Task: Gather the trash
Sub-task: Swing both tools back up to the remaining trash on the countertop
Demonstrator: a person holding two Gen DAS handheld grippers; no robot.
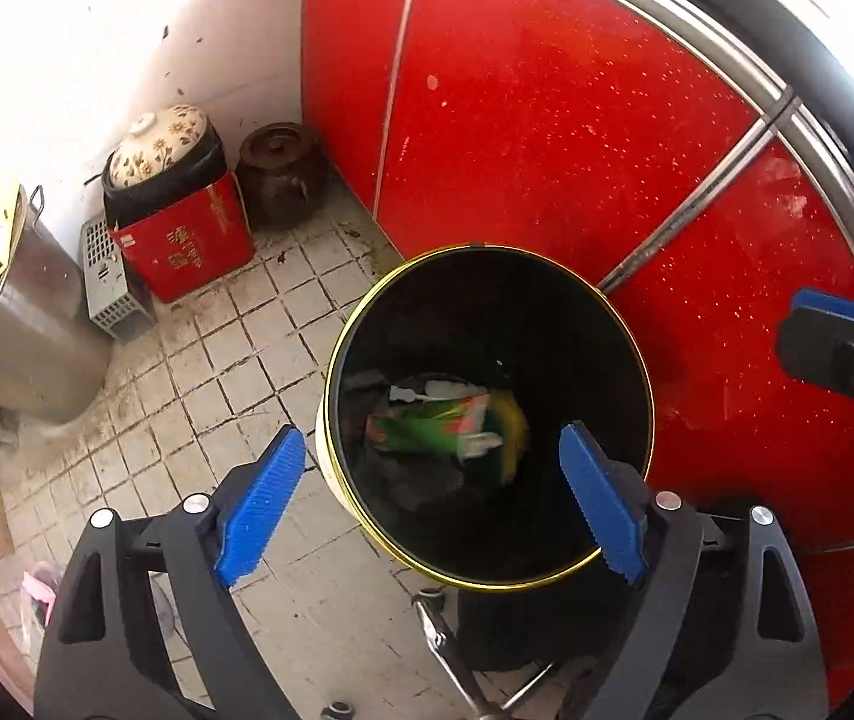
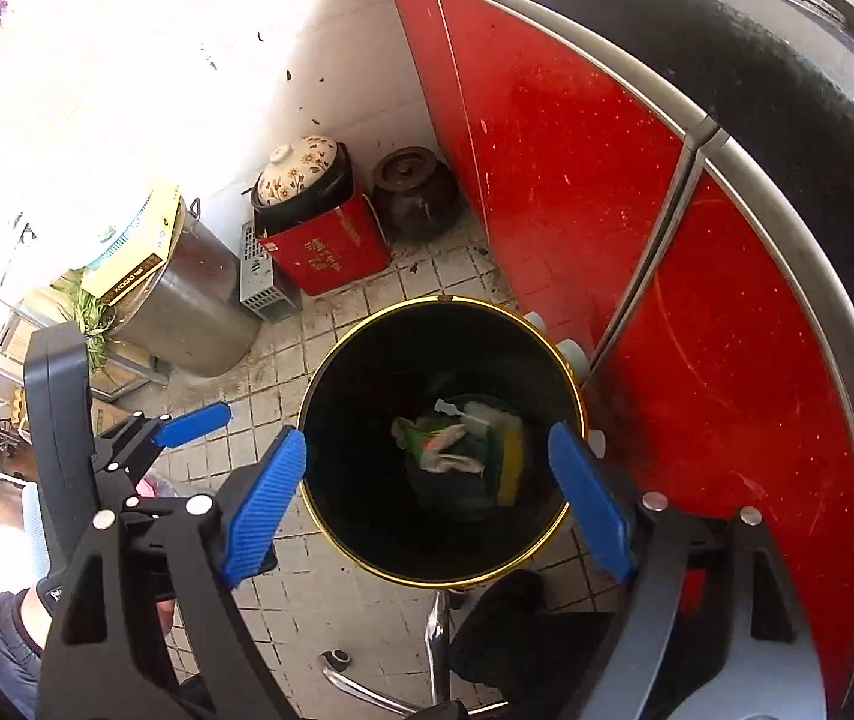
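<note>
A black round trash bin with a gold rim stands on the tiled floor beside red cabinet doors; it also shows in the right wrist view. Inside lie green, white and yellow wrappers, seen in the right wrist view too. My left gripper is open and empty, held above the bin's mouth. My right gripper is open and empty, also above the bin. The left gripper shows at the left of the right wrist view. One blue fingertip of the right gripper shows at the left view's right edge.
Red cabinet doors run behind the bin. In the corner stand a brown lidded jar, a red box with a flowered pot on it, a grey crate and a steel pot. A chair base lies below.
</note>
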